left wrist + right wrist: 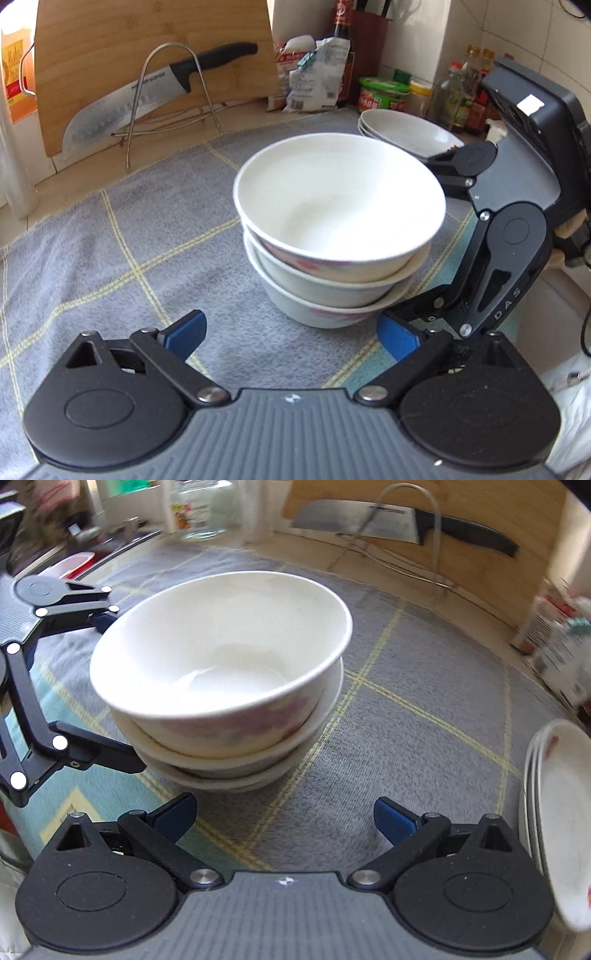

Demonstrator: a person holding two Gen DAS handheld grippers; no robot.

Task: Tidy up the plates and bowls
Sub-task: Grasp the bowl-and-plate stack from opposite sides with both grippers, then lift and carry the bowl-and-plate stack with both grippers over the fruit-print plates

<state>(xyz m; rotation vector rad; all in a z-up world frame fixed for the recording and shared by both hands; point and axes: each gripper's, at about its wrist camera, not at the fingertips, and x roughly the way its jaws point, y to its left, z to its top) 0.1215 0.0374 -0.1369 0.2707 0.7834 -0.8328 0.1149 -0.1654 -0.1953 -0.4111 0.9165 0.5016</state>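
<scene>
Where a grey towel mat point(122, 236) with thin yellow grid lines covers the kitchen counter, a stack of three white bowls point(338, 236) stands near its middle. The bowls are nested one inside another, each with a faint pink pattern on its outer wall, and the top bowl sits slightly tilted and off-centre in the one below.

The left gripper point(291, 338) hangs just in front of the stack with its jaws spread wide; its blue pads point(188, 332) touch nothing, and only mat shows between them. The right gripper point(286, 818) is also wide open and empty, its blue pads clear of the bowls, which stand just ahead and to its left. In the left wrist view the right gripper appears at the right of the stack, its black fingers reaching to either side of the bowls; whether they touch the bowls cannot be told.

A stack of shallow white plates point(406, 131) lies beyond the bowls, toward the right rear corner of the mat, near a cluster of condiment bottles point(465, 92) and a green-lidded tub point(384, 94). Behind the mat, a wooden cutting board point(155, 55) leans upright against the wall, and a black-handled kitchen knife point(147, 96) rests across a wire rack point(166, 107) in front of it.
</scene>
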